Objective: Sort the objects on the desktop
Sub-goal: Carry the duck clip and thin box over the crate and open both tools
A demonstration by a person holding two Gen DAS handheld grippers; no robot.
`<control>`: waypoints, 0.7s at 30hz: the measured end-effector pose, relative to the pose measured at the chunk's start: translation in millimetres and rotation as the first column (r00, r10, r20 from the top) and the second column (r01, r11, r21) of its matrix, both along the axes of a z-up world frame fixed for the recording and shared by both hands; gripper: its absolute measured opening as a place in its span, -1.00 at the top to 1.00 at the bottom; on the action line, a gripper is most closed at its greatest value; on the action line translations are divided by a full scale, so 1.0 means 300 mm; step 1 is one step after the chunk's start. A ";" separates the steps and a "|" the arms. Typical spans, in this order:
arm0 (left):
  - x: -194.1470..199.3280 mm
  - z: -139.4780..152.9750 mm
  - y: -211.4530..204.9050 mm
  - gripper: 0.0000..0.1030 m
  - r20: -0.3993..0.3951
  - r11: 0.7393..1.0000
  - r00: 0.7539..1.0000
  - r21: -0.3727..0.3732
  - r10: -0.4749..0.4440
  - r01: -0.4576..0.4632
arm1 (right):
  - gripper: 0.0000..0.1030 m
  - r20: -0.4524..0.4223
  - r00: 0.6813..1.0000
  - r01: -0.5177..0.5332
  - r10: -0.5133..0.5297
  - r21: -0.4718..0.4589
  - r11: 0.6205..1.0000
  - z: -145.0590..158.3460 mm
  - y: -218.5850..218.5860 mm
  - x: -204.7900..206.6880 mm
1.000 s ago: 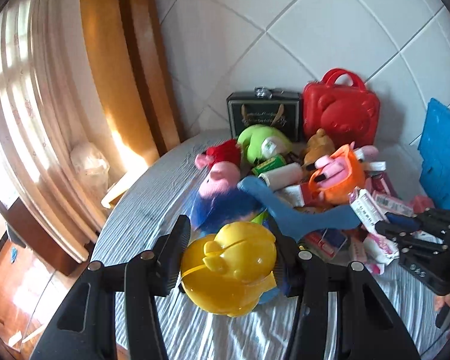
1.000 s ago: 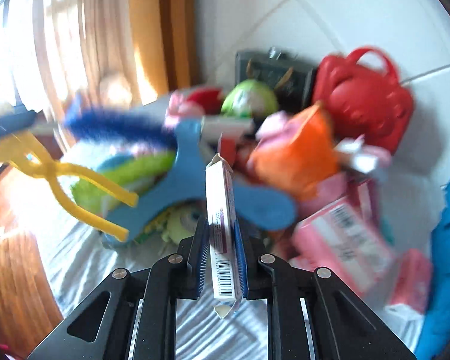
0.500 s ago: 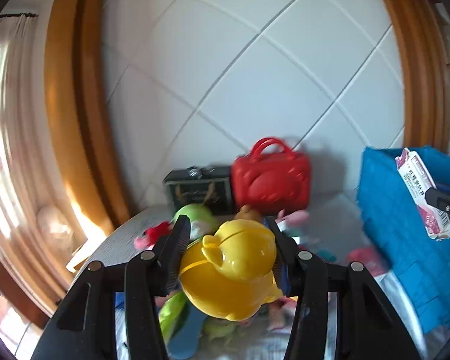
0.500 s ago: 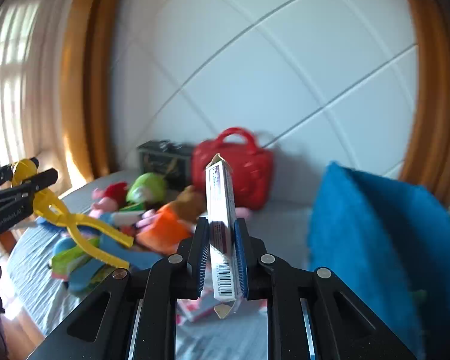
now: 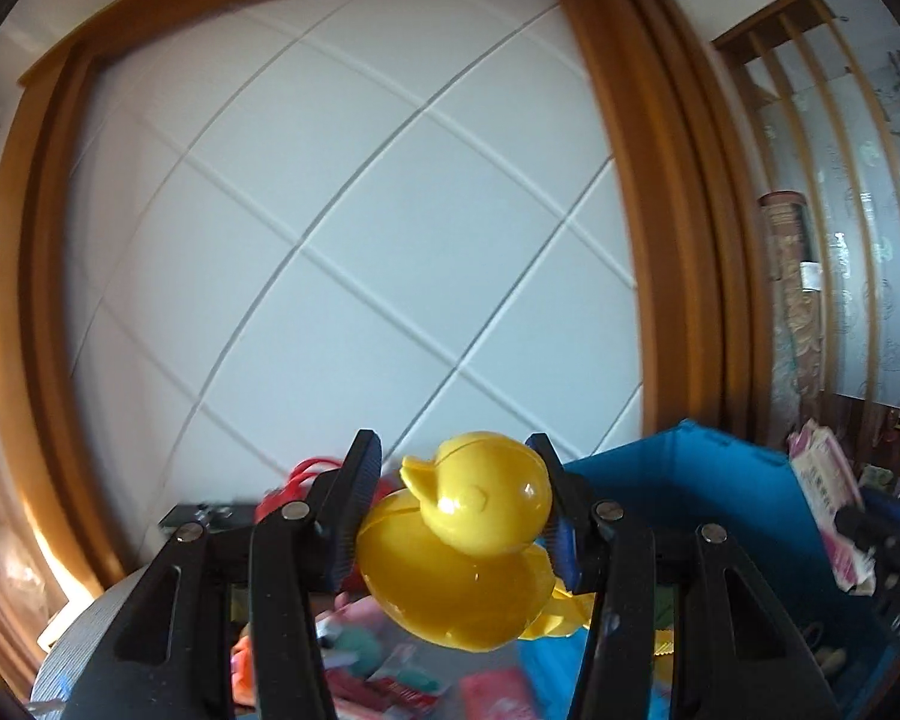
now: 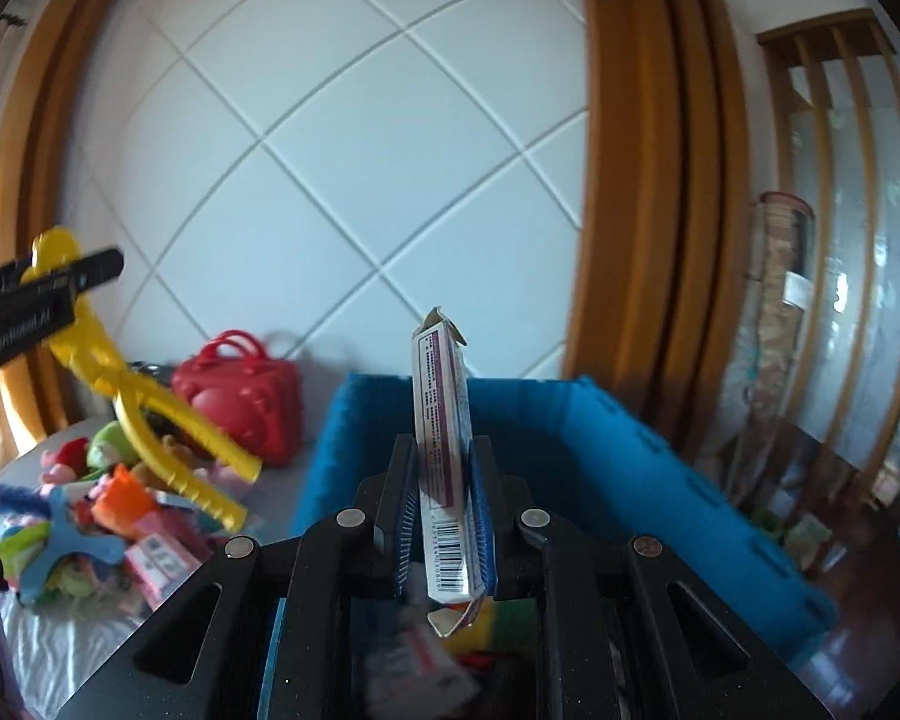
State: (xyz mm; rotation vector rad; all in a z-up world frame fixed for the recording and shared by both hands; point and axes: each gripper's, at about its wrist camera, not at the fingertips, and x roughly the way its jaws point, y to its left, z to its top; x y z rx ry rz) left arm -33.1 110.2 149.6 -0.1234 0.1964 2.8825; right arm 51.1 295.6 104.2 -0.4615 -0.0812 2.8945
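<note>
Fingers of the left gripper clamp the yellow duck tool across its round shell; right gripper is pinched tight on a slim carton, held upright on its narrow faces. Both loads hang in the air, over or just beside the near rim of the blue bin.

Handling, as we judge it:
- Duck tool: hollow hard plastic, light, glossy and rounded, so likely to squirm in the pads. Its long yellow handles trail below and add leverage. We would rather grip near the seam of the two shells than on the dome.
- Carton: thin card, very light, easily crushed; end flaps already gape. Mid-length on the flat faces suits it.

Surroundings, largest down:
- Blue bin at the table's right edge, already holding blurred items we cannot identify.
- Red case at the table's far edge by the wall.
- Toy pile across the table's left part.

In the way: the bin's near wall, and the dangling handles, which hang close to the pile.
</note>
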 end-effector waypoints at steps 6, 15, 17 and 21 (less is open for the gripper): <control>0.014 -0.077 0.344 0.05 0.119 0.995 0.991 -0.076 -0.062 0.071 | 0.66 0.068 0.996 0.052 -0.052 0.001 0.999 -0.078 0.230 -0.016; -0.008 -0.334 0.580 0.05 0.456 0.970 0.889 -0.187 -0.052 0.153 | 0.66 0.239 0.969 0.057 -0.066 0.046 0.997 -0.274 0.420 -0.095; -0.004 -0.360 0.591 0.05 0.474 0.968 0.880 -0.206 -0.030 0.144 | 0.66 0.250 0.966 0.052 -0.066 0.063 0.997 -0.299 0.427 -0.103; 0.002 -0.375 0.606 0.04 0.511 0.964 0.859 -0.210 -0.032 0.160 | 0.66 0.266 0.963 0.025 -0.041 0.063 0.998 -0.318 0.440 -0.114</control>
